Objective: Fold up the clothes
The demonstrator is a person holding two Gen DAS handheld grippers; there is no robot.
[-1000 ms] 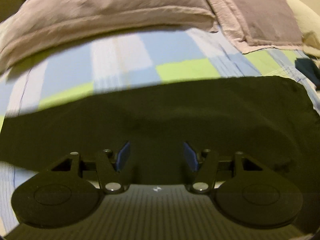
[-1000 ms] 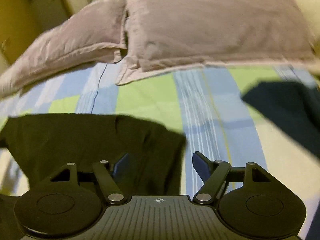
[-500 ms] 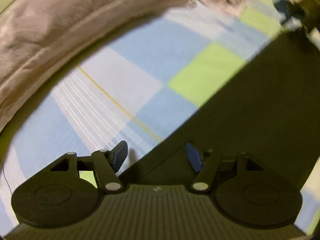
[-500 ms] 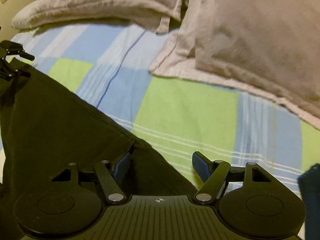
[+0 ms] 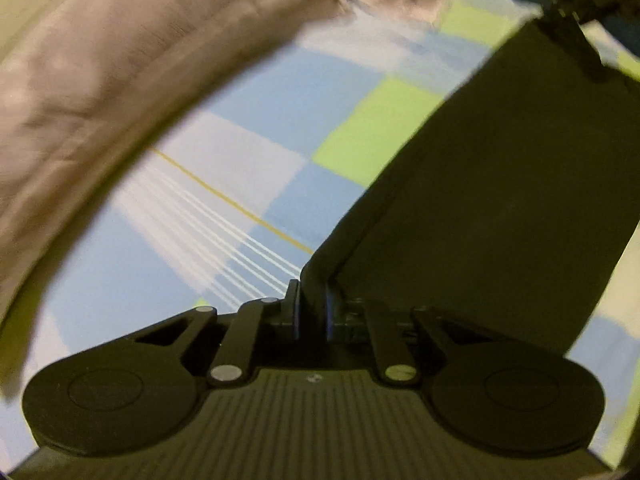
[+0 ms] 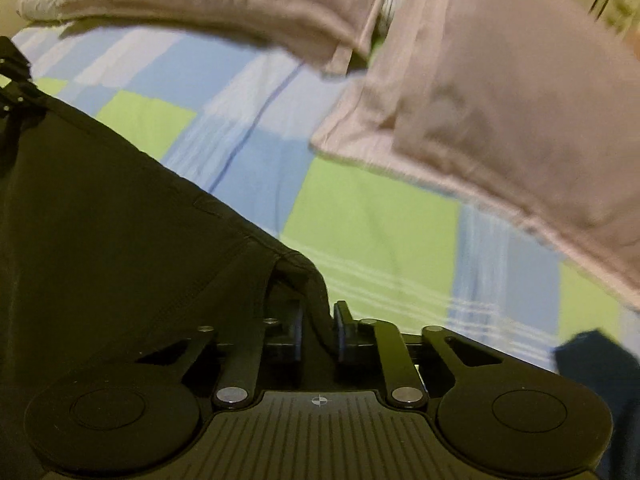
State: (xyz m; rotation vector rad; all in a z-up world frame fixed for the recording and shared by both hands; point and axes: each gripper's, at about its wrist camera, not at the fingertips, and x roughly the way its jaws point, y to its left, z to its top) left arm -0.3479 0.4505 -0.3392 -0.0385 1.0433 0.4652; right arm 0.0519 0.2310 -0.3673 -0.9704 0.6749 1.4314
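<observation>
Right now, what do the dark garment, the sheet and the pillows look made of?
Garment: thin, matte, dark woven or knit cloth; it drapes and shows a stitched seam. Sheet: smooth printed fabric, likely cotton, in blue, green and white checks. Pillows: soft, matte, pinkish-grey fabric cases with flanged edges, slightly wrinkled.

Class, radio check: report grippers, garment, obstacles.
Left hand-held gripper closing on dark garment corner. Right hand-held gripper closing on another corner. Pillows beyond, apart.

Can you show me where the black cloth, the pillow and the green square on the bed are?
Black cloth (image 5: 500, 200), left wrist view, its flat middle.
Pillow (image 6: 500, 100), right wrist view, its puffy middle.
Green square (image 6: 372, 216), right wrist view, its centre.
</observation>
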